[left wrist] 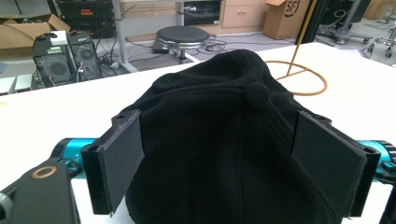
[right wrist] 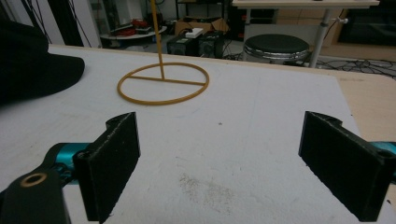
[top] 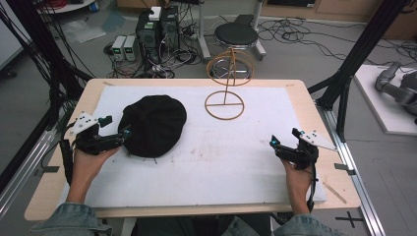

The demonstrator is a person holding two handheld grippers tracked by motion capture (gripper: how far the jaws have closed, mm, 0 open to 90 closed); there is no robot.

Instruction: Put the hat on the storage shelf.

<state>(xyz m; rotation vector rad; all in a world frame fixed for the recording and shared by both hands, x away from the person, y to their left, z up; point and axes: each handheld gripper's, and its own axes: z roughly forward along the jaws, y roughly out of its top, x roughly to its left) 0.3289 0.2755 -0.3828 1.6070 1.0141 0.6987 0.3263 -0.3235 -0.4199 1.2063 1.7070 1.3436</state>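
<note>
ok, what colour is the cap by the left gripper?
Black all over, top button included; the cap shows best in the left gripper view.

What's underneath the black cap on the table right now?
The black cap lies crown-up on the white mat, left gripper at its edge. Anything beneath it is hidden by the fabric.

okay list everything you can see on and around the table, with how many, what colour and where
cap: one, black, left half of the mat, between the left gripper's open jaws
wire stand: one, yellowish, far middle of the mat
mat: one, white, covering the table
table: one, light wood
stool: one, black seat, on the floor beyond the table
computer towers: two, black, on the floor beyond the table
left gripper: one, black, at the cap's edge
right gripper: one, black, open over bare mat at right
</note>
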